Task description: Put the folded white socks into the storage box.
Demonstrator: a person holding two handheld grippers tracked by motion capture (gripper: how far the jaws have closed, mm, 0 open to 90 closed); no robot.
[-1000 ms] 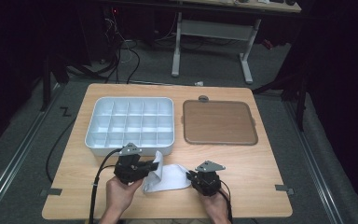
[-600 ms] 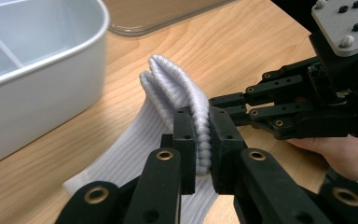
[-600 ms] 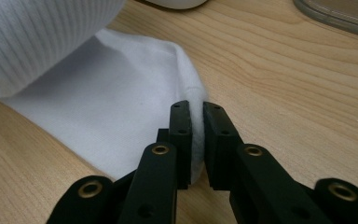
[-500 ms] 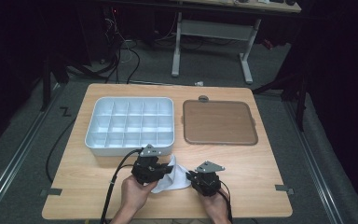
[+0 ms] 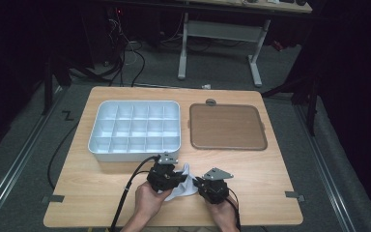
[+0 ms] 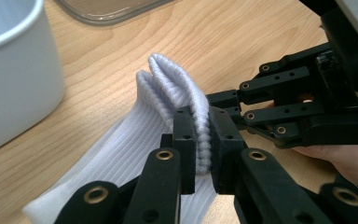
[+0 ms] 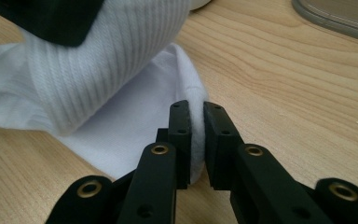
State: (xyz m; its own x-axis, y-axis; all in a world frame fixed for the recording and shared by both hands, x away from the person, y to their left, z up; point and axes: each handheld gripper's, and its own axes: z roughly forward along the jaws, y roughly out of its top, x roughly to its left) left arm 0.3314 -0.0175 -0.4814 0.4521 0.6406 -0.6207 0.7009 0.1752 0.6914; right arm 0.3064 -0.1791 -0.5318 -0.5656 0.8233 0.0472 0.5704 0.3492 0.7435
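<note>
A white ribbed sock (image 5: 187, 187) lies near the front edge of the wooden table (image 5: 270, 174), between my two grippers. My left gripper (image 6: 202, 116) is shut on the sock's ribbed cuff (image 6: 186, 95) and holds it folded over the rest of the sock (image 6: 116, 158). In the high view the left gripper (image 5: 175, 180) is close beside the right gripper (image 5: 199, 185). My right gripper (image 7: 192, 114) is shut on a thin edge of the sock (image 7: 135, 116) that lies flat on the wood. The lifted cuff (image 7: 98, 60) hangs just ahead of it.
A white tray (image 5: 134, 130) with several compartments stands at the back left, its wall (image 6: 14, 79) close to my left gripper. A flat brown lid (image 5: 227, 126) lies at the back right. The left gripper's cable (image 5: 125, 203) trails off the front edge.
My left gripper has moved right and slightly down toward the right gripper, carrying the cuff over the sock and folding it shorter. The right gripper has stayed in place.
</note>
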